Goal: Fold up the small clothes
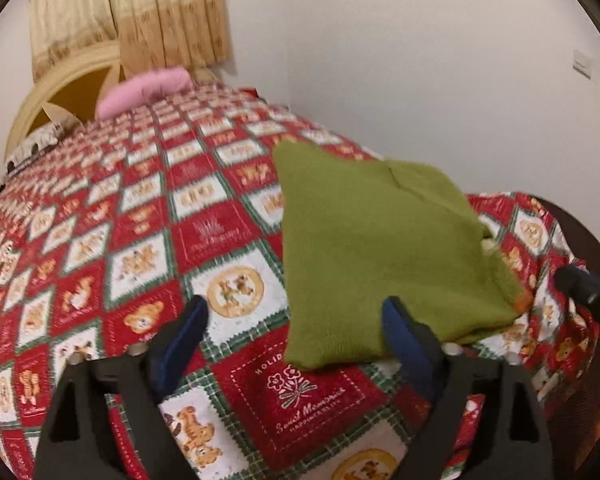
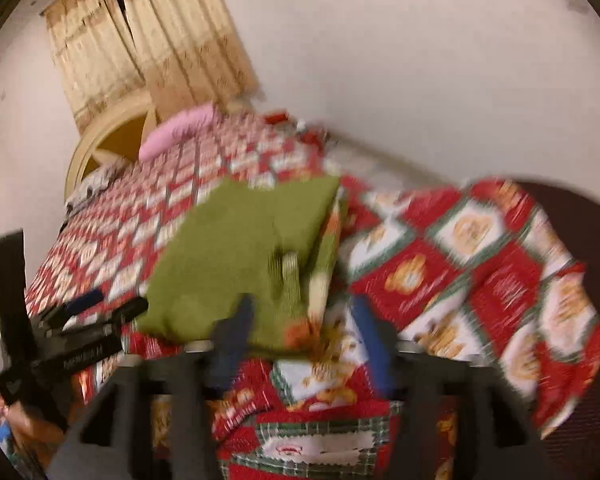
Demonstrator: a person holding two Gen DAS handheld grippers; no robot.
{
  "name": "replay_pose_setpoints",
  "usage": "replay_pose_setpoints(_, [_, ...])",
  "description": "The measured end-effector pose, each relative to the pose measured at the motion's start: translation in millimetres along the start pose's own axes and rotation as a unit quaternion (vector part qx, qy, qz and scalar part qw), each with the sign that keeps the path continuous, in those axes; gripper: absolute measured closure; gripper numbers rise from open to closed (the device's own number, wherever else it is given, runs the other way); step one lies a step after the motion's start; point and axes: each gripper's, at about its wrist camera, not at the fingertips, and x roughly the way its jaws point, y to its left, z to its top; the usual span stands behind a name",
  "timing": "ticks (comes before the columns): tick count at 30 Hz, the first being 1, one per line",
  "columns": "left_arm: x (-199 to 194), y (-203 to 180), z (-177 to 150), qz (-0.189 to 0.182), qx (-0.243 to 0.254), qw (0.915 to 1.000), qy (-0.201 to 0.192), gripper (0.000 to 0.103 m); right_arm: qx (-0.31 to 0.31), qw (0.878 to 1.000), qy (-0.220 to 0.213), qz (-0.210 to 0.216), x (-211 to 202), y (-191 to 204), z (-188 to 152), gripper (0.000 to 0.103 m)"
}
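Nearest the left wrist camera, the left gripper (image 1: pixel 294 326) is hovering over the quilt (image 1: pixel 148 216) with its blue-padded fingers (image 1: pixel 190 330) spread wide and nothing between them; its right finger is lying just at the near edge of the green garment (image 1: pixel 380 248). On the other side, the right gripper (image 2: pixel 300 332) is also standing wide open and holding nothing, its left finger overlapping the garment's near hem by an orange trim patch, though blur is hiding whether it is touching. Beyond both, the folded green garment is lying flat on the red patchwork quilt, its long axis running from the near hem away toward the headboard (image 1: pixel 66 92). Farther back, a pink pillow (image 1: pixel 144 92) is sitting before beige curtains (image 1: pixel 140 12).
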Motion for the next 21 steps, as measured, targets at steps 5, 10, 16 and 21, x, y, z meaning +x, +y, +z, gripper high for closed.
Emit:
replay_pose_setpoints(5, [-27.5,4.5,5.2,0.018,-0.001,0.9990,-0.041,0.000,-0.032,0.996,-0.074,-0.025,-37.5,26.5,12.1,0.033])
replay_pose_setpoints(10, [-47.0,5.7,5.9,0.032,-0.006,0.9975,-0.062,0.000,-0.072,0.991,-0.109,-0.032,-61.2,47.2,11.9,0.026])
replay_pose_setpoints(16, [-71.1,5.6,7.1,0.042,-0.009,0.9943,-0.097,0.000,-0.110,0.981,-0.153,-0.050,-89.7,65.0,6.3,0.024])
replay_pose_setpoints(21, [-87.0,1.6,4.1,0.048,-0.001,0.9922,-0.115,0.000,-0.113,0.973,-0.194,-0.053,-112.1,70.9,6.3,0.014])
